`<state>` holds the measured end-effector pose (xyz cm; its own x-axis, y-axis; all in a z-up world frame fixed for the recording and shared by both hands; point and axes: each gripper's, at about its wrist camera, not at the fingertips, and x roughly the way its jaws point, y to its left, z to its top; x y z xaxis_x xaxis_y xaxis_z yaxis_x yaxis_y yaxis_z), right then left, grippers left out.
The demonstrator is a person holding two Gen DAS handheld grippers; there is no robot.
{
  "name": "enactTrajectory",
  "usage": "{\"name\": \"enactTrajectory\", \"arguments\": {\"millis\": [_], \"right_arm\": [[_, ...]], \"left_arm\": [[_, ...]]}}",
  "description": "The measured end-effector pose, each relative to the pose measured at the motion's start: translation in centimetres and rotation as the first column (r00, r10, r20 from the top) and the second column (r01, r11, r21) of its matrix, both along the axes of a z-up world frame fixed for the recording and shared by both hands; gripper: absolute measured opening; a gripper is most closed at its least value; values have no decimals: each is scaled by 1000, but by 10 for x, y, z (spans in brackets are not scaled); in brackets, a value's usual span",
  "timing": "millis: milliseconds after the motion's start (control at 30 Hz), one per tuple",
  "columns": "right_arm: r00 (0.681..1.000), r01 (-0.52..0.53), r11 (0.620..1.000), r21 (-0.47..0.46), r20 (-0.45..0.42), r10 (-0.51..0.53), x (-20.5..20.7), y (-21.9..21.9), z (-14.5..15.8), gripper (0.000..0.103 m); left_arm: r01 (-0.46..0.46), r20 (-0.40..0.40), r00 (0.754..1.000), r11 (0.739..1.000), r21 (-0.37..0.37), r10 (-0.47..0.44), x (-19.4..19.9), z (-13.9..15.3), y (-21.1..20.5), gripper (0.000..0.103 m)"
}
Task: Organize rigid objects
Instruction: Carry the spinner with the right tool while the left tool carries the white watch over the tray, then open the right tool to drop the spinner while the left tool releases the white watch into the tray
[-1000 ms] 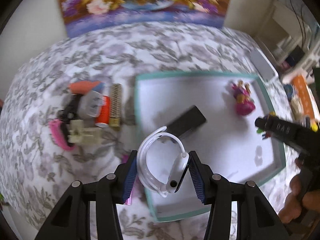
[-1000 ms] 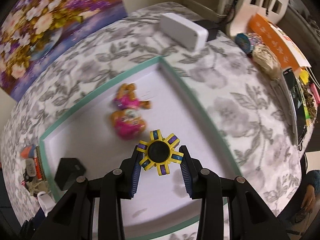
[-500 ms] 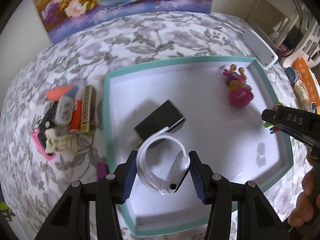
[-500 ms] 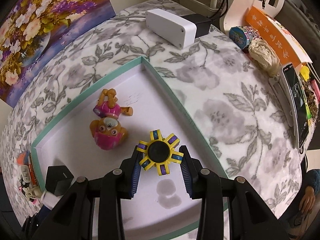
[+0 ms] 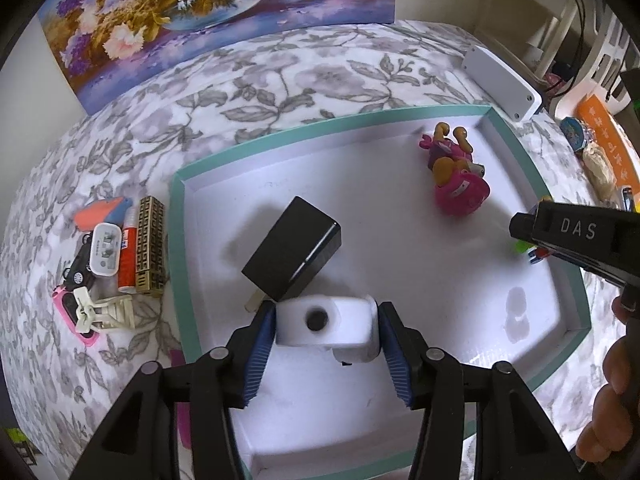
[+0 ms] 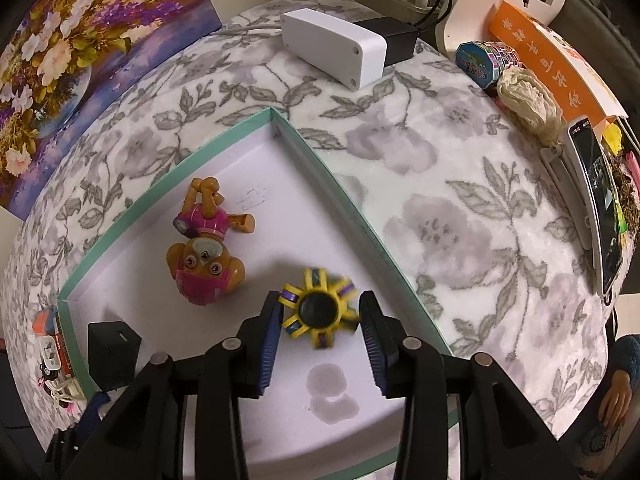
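Note:
A teal-rimmed white tray (image 5: 178,216) (image 6: 328,168) lies on the floral cloth. It holds a black box (image 5: 294,260) (image 6: 112,350) and a pink-and-brown puppy toy (image 5: 456,176) (image 6: 204,264). My left gripper (image 5: 326,330) is low over the tray's near side, shut on a white smartwatch (image 5: 324,322) that fills the gap, its face toward the camera. My right gripper (image 6: 320,316) (image 5: 524,236) hovers just above the tray's right side. A yellow fidget spinner (image 6: 318,308) sits blurred between its fingers, with a sliver of gap at the right pad.
Left of the tray lies a heap of small items: a brass block (image 5: 150,244), a red tube, a white charger (image 5: 105,248), a pink case. A white box (image 6: 332,46) stands behind the tray. A phone (image 6: 600,208) and an orange packet lie right.
Both grippers came down closer to the tray floor. The smartwatch has pivoted between the left fingers from loop-on to face-on. The spinner has turned and blurred, loose in the right gripper.

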<state>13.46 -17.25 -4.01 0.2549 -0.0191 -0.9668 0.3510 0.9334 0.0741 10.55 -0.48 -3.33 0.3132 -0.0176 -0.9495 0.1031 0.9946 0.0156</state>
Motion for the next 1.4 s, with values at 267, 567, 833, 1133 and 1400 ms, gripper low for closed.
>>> {"name": "enactTrajectory", "arguments": {"millis": [267, 567, 833, 1133, 1400], "right_arm": [[1000, -2, 1000, -5, 14, 2, 0, 0, 6, 71], [997, -55, 998, -37, 49, 57, -1, 19, 20, 81], [991, -115, 992, -48, 61, 117, -5, 43, 27, 81], [970, -214, 973, -85, 98, 222, -13, 83, 42, 81], [927, -352, 932, -87, 108, 360, -25, 136, 47, 81]], "left_arm": [[-8, 23, 1000, 1000, -16, 8, -3, 14, 3, 75], [-63, 48, 997, 997, -48, 65, -2, 31, 20, 88], [-195, 68, 977, 977, -89, 201, -1, 43, 60, 103], [-385, 62, 919, 921, -66, 389, -3, 43, 121, 103], [-516, 42, 853, 854, -72, 519, -16, 47, 171, 103]]}}
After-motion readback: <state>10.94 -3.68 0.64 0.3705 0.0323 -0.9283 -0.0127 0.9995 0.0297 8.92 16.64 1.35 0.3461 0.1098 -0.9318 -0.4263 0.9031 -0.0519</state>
